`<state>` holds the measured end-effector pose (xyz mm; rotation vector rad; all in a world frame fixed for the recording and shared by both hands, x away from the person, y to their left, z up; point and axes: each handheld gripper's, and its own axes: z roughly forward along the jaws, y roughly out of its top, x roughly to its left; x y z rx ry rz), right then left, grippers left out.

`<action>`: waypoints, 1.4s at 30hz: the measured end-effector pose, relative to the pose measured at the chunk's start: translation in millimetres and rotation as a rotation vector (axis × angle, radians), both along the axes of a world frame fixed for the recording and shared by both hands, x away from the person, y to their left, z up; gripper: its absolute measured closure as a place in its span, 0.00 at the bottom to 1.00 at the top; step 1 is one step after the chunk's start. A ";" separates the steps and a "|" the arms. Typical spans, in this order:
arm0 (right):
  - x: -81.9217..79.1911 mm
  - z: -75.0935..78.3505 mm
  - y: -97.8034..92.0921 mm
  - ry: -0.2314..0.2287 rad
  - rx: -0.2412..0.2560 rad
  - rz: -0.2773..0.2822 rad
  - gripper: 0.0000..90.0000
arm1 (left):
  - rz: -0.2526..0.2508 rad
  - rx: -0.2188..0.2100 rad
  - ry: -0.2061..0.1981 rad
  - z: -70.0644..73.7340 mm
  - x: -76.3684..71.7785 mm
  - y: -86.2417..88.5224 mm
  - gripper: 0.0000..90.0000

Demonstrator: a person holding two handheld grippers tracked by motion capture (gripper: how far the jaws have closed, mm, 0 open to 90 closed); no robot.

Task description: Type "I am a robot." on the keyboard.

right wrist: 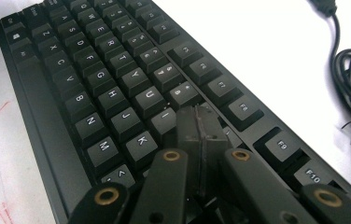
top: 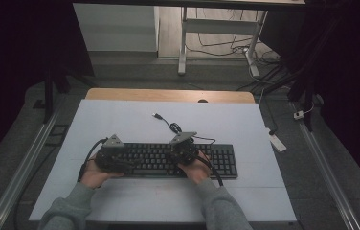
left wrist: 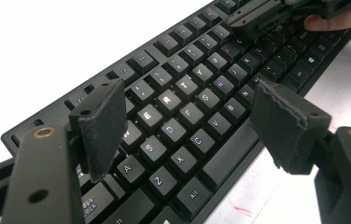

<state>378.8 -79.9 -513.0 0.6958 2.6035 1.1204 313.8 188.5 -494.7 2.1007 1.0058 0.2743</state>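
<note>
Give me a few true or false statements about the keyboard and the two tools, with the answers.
1. The left tool is open above the keyboard. True.
2. The right tool is wide open. False: its jaws are pressed together, their tip down among the keys near the O.
3. The keyboard's cable lies unplugged on the table. True.
4. The keyboard is white. False: it is black.
5. The left tool grips a keycap. False: nothing sits between its jaws.

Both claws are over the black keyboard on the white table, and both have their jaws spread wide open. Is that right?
Not quite. Only the left claw is spread open, above the keyboard. The right claw has its jaws pressed together, tips down among the keys near I and K, as the right gripper view shows. The rest stands.
</note>
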 end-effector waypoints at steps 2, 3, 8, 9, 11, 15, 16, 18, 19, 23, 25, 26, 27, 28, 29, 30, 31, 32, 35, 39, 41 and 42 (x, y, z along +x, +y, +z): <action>-1.2 3.0 -2.2 -0.003 0.015 0.000 0.99 | 0.002 0.000 0.000 0.0 -0.1 0.1 0.31; -1.9 4.3 -3.7 -0.005 0.024 -0.001 0.99 | 0.002 -0.001 0.000 0.0 0.0 0.2 0.30; -7.4 11.8 -16.0 -0.018 0.056 -0.013 0.90 | 0.007 -0.003 0.000 -0.2 0.4 1.1 0.30; -8.9 12.9 -19.3 -0.022 0.065 -0.015 0.88 | 0.008 -0.003 0.000 -0.2 0.5 1.6 0.30; -12.1 14.8 -26.3 -0.027 0.075 -0.025 0.84 | 0.010 -0.005 0.000 -0.2 0.6 1.9 0.30; -18.8 16.7 -41.1 -0.032 0.088 -0.042 0.77 | 0.010 -0.003 -0.001 -0.4 1.1 1.7 0.30; -20.5 16.7 -44.8 -0.034 0.096 -0.044 0.76 | 0.013 -0.003 0.000 -0.5 1.0 1.6 0.30; -24.3 17.5 -52.9 -0.039 0.099 -0.050 0.75 | 0.015 -0.002 -0.002 -0.3 1.2 2.4 0.30; -26.4 18.0 -57.1 -0.040 0.106 -0.054 0.74 | 0.016 -0.004 -0.003 -0.2 1.2 2.7 0.30; -35.4 20.3 -74.5 -0.054 0.115 -0.067 0.71 | 0.029 0.000 -0.004 -1.2 2.3 3.1 0.30; -39.7 21.2 -82.8 -0.059 0.117 -0.075 0.70 | 0.034 0.001 -0.011 -1.2 2.0 3.2 0.30; -41.7 21.8 -87.3 -0.062 0.119 -0.077 0.70 | 0.038 0.004 -0.013 -1.2 2.0 3.1 0.30; -44.0 21.9 -91.7 -0.067 0.124 -0.078 0.70 | 0.042 0.006 -0.014 -1.1 2.0 3.2 0.30; -46.3 21.9 -96.2 -0.069 0.123 -0.081 0.70 | 0.043 0.006 -0.018 -1.0 1.7 3.4 0.30; -48.6 21.7 -100.6 -0.070 0.122 -0.086 0.69 | 0.045 0.001 -0.021 -0.7 1.3 3.8 0.30; -51.2 21.4 -105.0 -0.074 0.118 -0.092 0.69 | 0.047 0.001 -0.025 -0.3 1.1 4.7 0.31; -53.9 20.7 -109.3 -0.071 0.120 -0.095 0.69 | 0.052 -0.003 -0.026 0.0 0.9 5.6 0.31; -56.3 20.0 -113.4 -0.073 0.118 -0.099 0.69 | 0.053 -0.003 -0.029 0.2 1.0 6.7 0.31; -60.6 17.8 -123.3 -0.078 0.116 -0.111 0.68 | 0.061 -0.010 -0.029 0.1 1.6 8.7 0.31; -60.6 16.0 -129.3 -0.077 0.118 -0.118 0.68 | 0.059 -0.008 -0.026 -0.3 2.2 9.2 0.31; -60.0 15.9 -129.8 -0.076 0.113 -0.118 0.67 | 0.057 -0.008 -0.024 -0.6 2.1 8.6 0.31; -59.8 16.0 -129.8 -0.075 0.112 -0.116 0.67 | 0.053 -0.006 -0.023 -0.6 2.1 8.4 0.31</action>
